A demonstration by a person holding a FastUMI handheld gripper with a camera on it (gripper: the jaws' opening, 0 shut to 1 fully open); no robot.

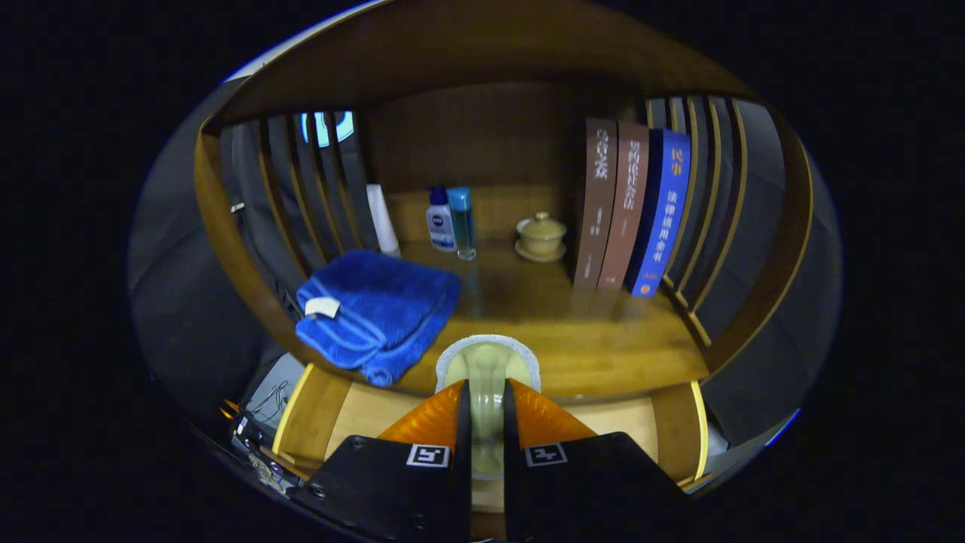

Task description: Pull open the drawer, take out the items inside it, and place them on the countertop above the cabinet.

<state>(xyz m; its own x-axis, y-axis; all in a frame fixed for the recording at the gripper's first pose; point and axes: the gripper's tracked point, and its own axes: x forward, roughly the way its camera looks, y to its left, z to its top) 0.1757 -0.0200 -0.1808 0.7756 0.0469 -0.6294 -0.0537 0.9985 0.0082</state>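
The gripper [483, 422] has 2 ribbed fingers [426, 422] on black screwed blocks, each bearing 1 square black-and-white marker [428, 455] beside the finger gap.

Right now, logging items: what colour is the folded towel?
Blue, gripper view: towel beyond the gripper.

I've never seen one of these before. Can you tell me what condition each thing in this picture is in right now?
Gripper: shut on the pale green cup.
Pale green cup: held between the fingers, above the drawer.
Drawer: pulled open.
Blue towel: folded, lying on the countertop.
Lidded cup: lid on, standing on its saucer.
Three books: upright, side by side.
Two bottles: upright, capped.
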